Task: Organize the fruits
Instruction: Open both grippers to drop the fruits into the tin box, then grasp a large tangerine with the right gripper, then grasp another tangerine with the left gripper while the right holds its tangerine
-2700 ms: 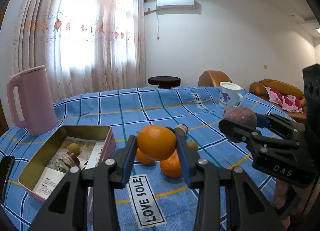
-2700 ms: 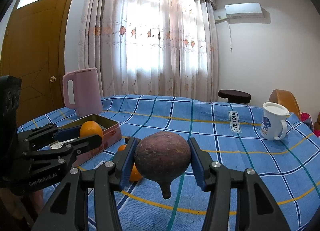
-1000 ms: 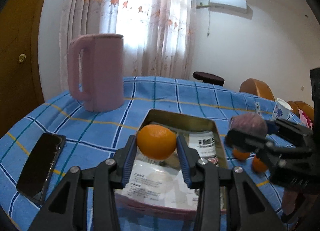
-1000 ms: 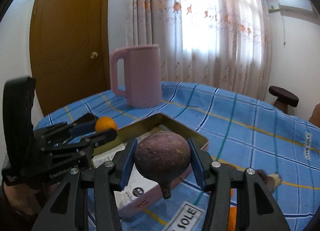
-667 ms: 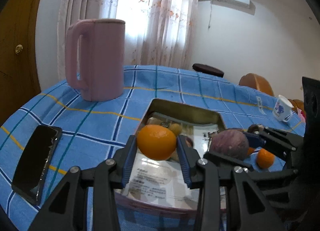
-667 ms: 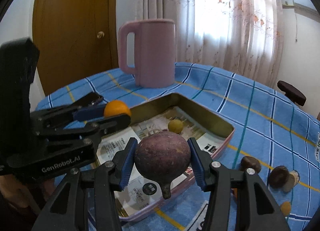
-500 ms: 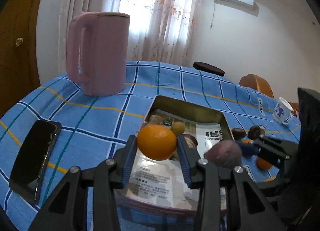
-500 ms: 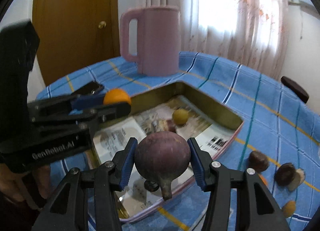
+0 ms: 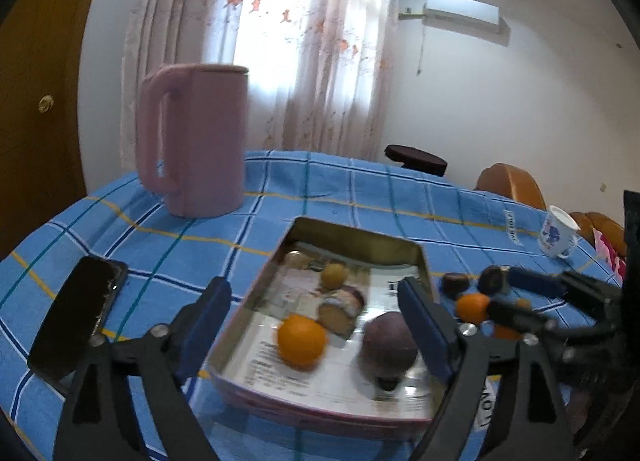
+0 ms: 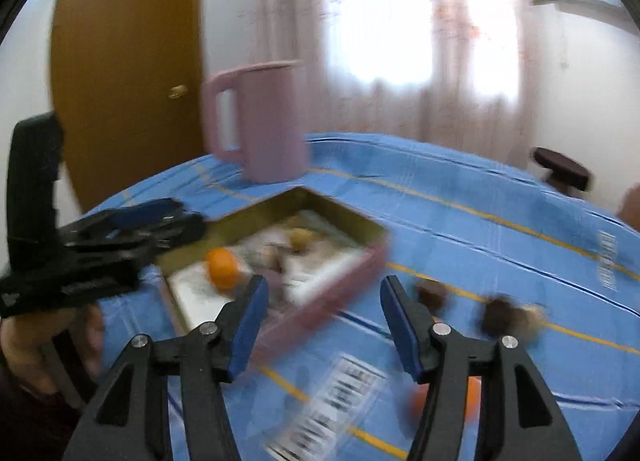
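Lying loose in the tin [image 9: 416,261], the orange [image 9: 302,340] and purple fruit [image 9: 389,342] were gathered there, so the left gripper [image 9: 316,321] and right gripper [image 10: 322,311] gaped, holding nothing.

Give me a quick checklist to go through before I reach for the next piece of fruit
1. Left gripper empty, jaws apart: ok.
2. Right gripper empty, jaws apart: ok.
3. Orange lying inside the tin: ok.
4. Purple fruit inside the tin, beside the orange: ok.
5. Loose oranges on the blue cloth outside the tin, not yet put away: not ok.
6. Clear sight of the next fruit from the right wrist: cannot tell, that view is motion-blurred.
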Tool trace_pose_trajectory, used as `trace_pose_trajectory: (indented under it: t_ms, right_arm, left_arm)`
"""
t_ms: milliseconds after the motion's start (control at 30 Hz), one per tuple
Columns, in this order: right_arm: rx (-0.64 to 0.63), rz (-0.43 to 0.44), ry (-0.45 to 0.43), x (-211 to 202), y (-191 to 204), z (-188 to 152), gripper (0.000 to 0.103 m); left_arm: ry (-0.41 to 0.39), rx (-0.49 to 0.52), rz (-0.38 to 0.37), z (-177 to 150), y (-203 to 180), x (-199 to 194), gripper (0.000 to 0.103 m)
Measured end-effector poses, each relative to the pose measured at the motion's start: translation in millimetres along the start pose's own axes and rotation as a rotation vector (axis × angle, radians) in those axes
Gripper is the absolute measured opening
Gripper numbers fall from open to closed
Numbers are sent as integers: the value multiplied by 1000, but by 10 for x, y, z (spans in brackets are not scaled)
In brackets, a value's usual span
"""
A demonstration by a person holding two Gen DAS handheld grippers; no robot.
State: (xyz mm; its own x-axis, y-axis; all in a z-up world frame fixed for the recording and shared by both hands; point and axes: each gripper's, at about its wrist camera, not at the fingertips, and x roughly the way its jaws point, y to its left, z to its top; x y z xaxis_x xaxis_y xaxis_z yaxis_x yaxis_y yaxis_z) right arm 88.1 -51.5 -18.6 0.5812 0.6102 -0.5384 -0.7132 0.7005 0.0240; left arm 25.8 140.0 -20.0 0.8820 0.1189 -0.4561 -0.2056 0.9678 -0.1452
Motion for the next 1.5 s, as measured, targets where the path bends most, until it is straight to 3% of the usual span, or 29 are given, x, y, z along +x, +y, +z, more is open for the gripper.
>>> trace_pose_trajectory:
  t_ms: [200,400,667,733,867,1000,1100,1233,1367,1500]
  right_arm:
    - [99,-136,40,-269,-630,-268,60]
    - [110,-68,81,-217,-674,-343,60]
    - [54,-34,232,157,-575,-421,59]
    - [43,-45,236,157,-578,-424,49]
    - [50,-74,213,71,-623,-443,48]
    - [104,-173,119,-151,-836,-417,48]
    - [128,-257,99,-209,-1021,-430,48]
    - [173,-279,85,-279,-1202,-436,48]
    - [186,-270,69,-351,-1225,-467,48]
    - [186,-264,63,-358,-1220,-469,48]
  left_arm:
    - [7,51,-70,-64,-389,0,91]
    - [33,118,-97,-108,-718,50,92]
    - [34,144,-86,-77,-825,69,94]
    - [34,152,-86,-66,-868,85,94]
    - [46,170,-103,-67,-992,148,94]
    - [65,202,-137,-86,-1189,221,94]
    - [87,237,-145,-104,-1364,321,93]
    - [153,274,-160,-137,-1554,529,82]
    - [236,291,-173,-184,-1666,737,60]
    - [293,301,-167,-207,-1727,887,56]
